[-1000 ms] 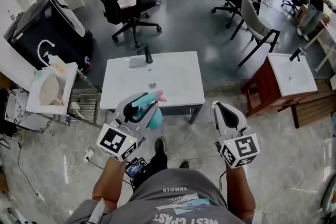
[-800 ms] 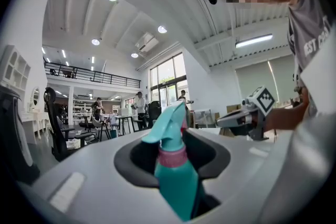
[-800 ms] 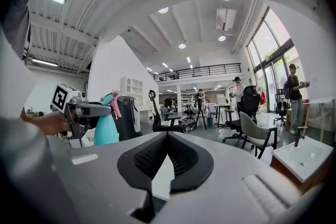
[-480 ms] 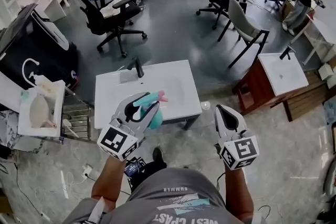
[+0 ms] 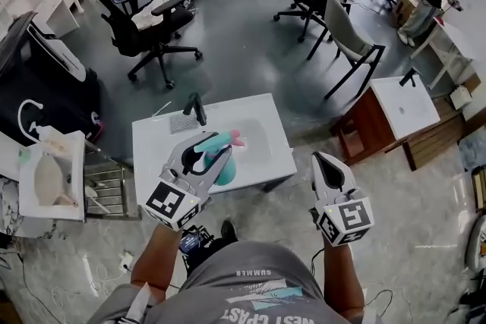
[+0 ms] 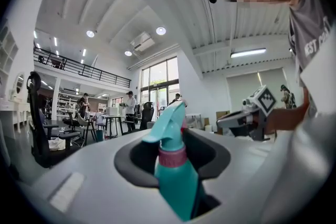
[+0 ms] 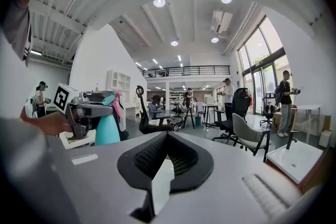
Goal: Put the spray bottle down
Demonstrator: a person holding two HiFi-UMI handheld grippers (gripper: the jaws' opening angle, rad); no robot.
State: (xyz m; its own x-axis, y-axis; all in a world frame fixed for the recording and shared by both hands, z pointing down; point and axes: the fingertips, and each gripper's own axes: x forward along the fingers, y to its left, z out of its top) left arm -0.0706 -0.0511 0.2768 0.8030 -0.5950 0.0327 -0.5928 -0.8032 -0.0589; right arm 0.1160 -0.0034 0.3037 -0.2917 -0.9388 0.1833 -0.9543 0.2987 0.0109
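A: Well, item one: spray bottle (image 5: 223,172), teal with a pink collar, clamped upright in the left gripper (image 5: 215,151). It hangs over the front part of the white basin top (image 5: 152,144) and, as far as I can judge, is not yet set on it. Item two: right gripper (image 5: 322,163), jaws together with nothing between them, held off to the side of the basin top.

B: Hazards?

A: Tall, narrow body: if let go while tilted or above the surface, it will likely topple. Basin hollow (image 5: 260,139) just beyond the bottle: a base placed on its slope could lean or slide. Front edge near: set down short, the bottle may fall to the floor. Black tap (image 5: 199,108) at the back, well apart: low risk.

B: Not legible?

A: The bottle's base, hidden by the jaws in the left gripper view. The gap between base and top, unreadable from the head view. Also the fill level and the exact pad contact.
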